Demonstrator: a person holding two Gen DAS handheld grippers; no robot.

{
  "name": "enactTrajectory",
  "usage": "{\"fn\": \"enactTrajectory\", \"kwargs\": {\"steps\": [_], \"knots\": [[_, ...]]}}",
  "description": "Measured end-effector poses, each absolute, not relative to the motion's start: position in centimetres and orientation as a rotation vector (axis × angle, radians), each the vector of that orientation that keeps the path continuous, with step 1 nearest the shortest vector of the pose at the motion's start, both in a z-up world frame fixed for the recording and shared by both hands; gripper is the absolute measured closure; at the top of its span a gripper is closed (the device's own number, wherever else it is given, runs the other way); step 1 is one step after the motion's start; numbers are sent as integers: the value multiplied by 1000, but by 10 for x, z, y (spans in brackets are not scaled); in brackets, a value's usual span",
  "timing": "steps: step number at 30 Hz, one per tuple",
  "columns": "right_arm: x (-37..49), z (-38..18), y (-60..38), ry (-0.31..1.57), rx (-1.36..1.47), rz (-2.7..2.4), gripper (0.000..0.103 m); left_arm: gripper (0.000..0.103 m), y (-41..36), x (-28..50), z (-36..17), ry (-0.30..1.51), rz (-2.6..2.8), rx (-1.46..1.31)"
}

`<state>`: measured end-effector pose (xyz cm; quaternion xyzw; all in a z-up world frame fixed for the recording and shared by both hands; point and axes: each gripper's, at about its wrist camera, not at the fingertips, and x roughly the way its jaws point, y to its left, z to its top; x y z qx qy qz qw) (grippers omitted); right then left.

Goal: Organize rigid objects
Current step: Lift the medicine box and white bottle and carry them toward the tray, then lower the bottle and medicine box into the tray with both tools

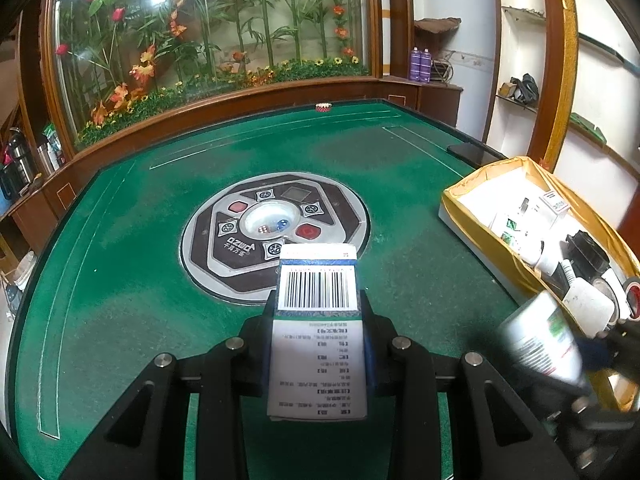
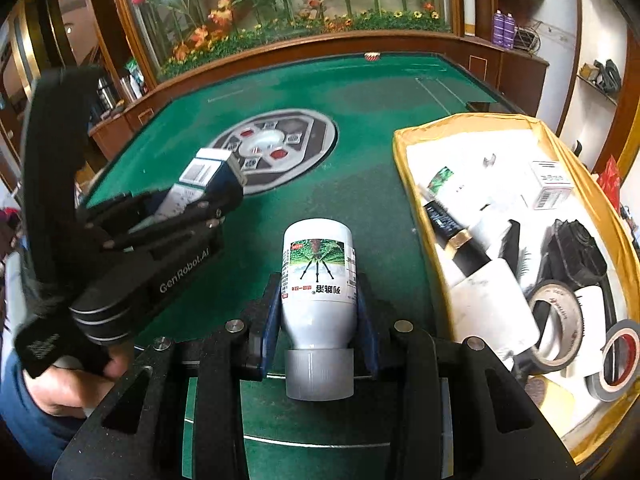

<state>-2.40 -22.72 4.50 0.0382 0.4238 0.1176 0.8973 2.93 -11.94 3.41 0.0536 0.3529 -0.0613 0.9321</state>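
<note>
My left gripper [image 1: 318, 304] is shut on a white and blue carton [image 1: 318, 332] with a barcode, held above the green table [image 1: 120, 248]. It also shows in the right wrist view [image 2: 224, 184], with the carton [image 2: 204, 176] in it. My right gripper [image 2: 318, 292] is shut on a white bottle [image 2: 318, 280] with a grey cap toward the camera. The bottle appears blurred at the lower right of the left wrist view [image 1: 544, 344]. A yellow-lined box [image 2: 404, 148] at the right holds several items: tape rolls [image 2: 556, 328], small cartons, black objects.
A round dice console [image 1: 276, 232] sits in the table's middle. A small red and white object [image 1: 323, 107] lies at the far edge. A dark phone [image 1: 476, 154] lies beyond the box. A wooden ledge and glass plant display stand behind.
</note>
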Motion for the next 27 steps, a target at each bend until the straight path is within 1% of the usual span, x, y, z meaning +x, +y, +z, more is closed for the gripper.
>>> {"fn": "enactTrajectory", "kwargs": {"steps": [14, 19, 27], "knots": [[-32, 72, -288, 794, 206, 161, 69, 69, -115, 28, 39, 713, -168, 58], [-40, 75, -306, 772, 245, 140, 69, 69, -113, 28, 41, 711, -213, 16], [-58, 75, -337, 753, 291, 107, 69, 69, -122, 23, 45, 696, -207, 38]]}}
